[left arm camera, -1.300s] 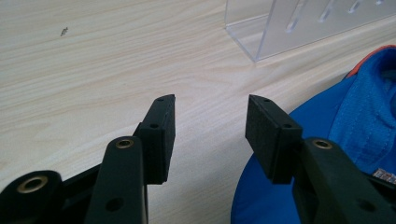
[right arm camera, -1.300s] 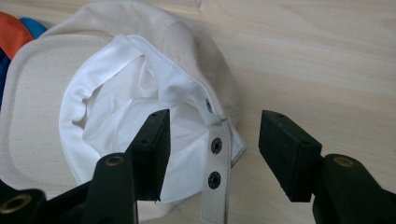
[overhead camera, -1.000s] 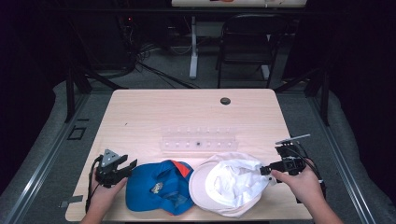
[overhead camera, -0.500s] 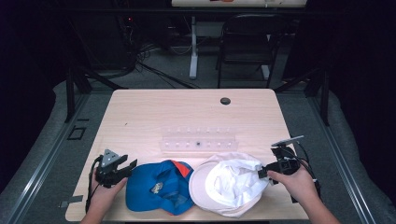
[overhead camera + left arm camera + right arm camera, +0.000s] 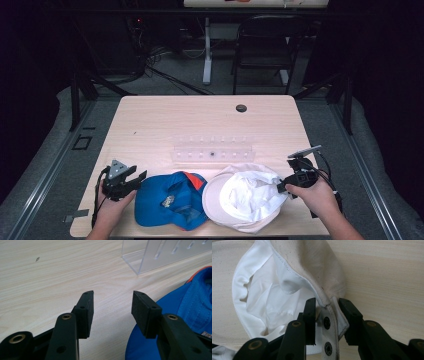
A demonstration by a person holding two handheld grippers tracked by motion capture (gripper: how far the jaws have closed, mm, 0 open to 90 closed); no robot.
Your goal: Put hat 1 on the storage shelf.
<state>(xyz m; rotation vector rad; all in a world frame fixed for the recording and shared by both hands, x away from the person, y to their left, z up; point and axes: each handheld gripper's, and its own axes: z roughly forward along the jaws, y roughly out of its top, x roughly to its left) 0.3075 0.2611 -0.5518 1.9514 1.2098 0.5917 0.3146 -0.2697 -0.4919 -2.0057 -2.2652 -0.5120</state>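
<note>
A white cap [image 5: 244,197] lies upside down at the front right of the table, with its lining facing up. My right gripper [image 5: 281,187] is at its right edge. In the right gripper view the jaws [image 5: 327,302] straddle the cap's snap strap [image 5: 327,322] with a gap left, so the gripper is open. A blue cap [image 5: 167,200] with an orange trim lies just left of the white one. My left gripper [image 5: 141,176] is open at the blue cap's left edge, its jaws [image 5: 113,296] over bare wood and the blue cap [image 5: 192,307] beside the right jaw.
A clear acrylic rack [image 5: 212,150] with slots stands at mid-table behind both caps and appears in the left gripper view [image 5: 165,252]. A round cable hole [image 5: 241,108] sits near the far edge. The wooden table [image 5: 165,120] is bare toward the back.
My right gripper has edged left onto the white cap's rear strap, and the cap's cloth has shifted slightly. The left gripper and the blue cap have stayed put.
</note>
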